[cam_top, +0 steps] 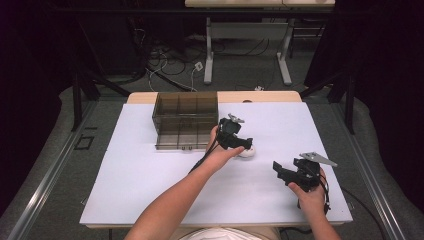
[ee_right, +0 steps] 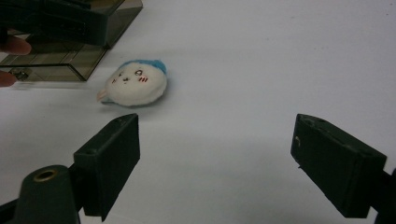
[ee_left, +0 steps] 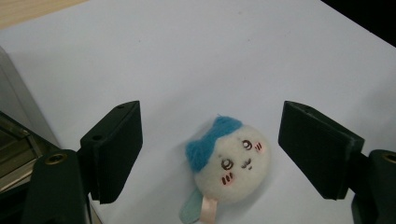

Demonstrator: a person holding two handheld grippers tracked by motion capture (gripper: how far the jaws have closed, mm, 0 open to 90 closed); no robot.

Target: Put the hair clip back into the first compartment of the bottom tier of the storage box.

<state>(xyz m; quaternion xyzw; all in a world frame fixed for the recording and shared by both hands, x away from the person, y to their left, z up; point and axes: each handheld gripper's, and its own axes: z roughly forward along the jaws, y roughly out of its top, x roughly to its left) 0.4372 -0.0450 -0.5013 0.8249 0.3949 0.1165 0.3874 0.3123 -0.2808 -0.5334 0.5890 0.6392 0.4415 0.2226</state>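
Note:
A small round white plush toy (ee_left: 229, 168) with a blue tuft and a drawn face lies on the white table top (cam_top: 145, 175). In the high view the plush toy (cam_top: 247, 151) sits just right of the smoky box. My left gripper (ee_left: 211, 111) hovers right over it, open; its jaws stand wide on either side of the toy and do not touch it. My right gripper (ee_right: 217, 122) is held low near the table's front right, open with nothing between its jaws, and the plush toy (ee_right: 134, 84) lies farther off ahead of it.
A smoky transparent box (cam_top: 185, 120) with several compartments stands at the back middle of the table, close to the left hand. A corner of that box (ee_right: 70, 60) lies beside the toy. Table legs and cables fill the floor beyond.

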